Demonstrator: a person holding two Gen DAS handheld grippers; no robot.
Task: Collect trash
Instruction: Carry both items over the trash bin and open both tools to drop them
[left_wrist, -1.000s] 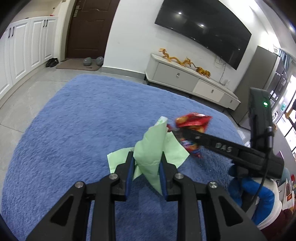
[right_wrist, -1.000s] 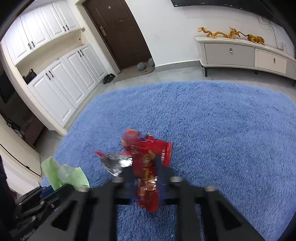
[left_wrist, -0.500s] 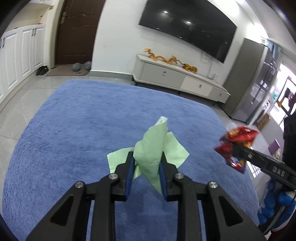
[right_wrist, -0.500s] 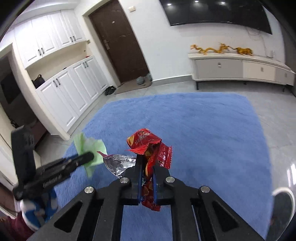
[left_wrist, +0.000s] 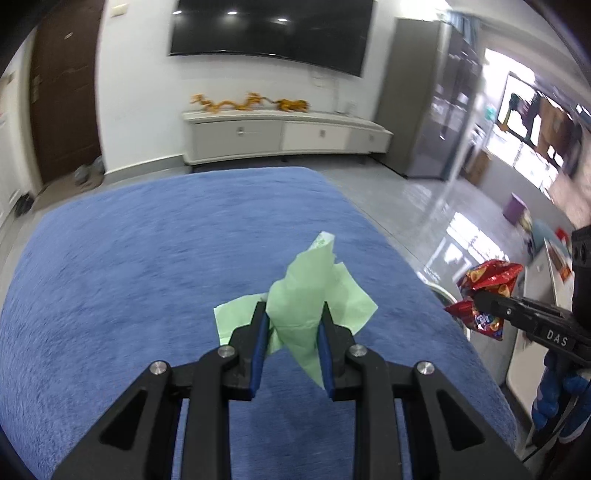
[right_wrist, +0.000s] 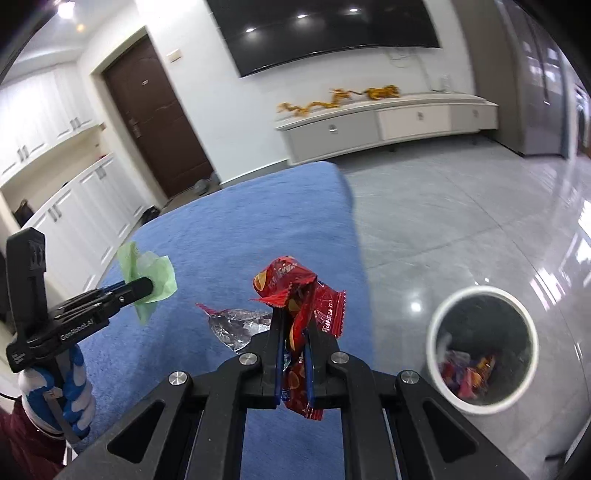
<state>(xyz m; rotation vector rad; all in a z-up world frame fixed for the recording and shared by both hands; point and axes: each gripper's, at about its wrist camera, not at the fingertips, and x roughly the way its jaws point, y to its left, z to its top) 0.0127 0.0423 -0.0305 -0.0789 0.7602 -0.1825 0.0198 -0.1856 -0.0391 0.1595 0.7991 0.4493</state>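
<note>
Wrapper (right_wrist: 299, 295) clamped in right hand-held gripper (right_wrist: 293, 328).

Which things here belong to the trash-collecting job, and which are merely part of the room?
Part of the job:
green paper, held by the left gripper
red snack wrapper, held by the right gripper
white bin, already holding wrappers

Just there:
blue rug
TV cabinet
golden dragon ornament

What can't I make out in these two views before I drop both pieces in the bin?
- Trash bin: the left wrist view shows only a rim sliver behind the blue rug.
- Bin contents: right wrist view, small and blurred.
- Red snack wrapper: print too blurred to read; lower part hidden between the right gripper fingers.
- Green paper: base hidden in the left gripper.
</note>
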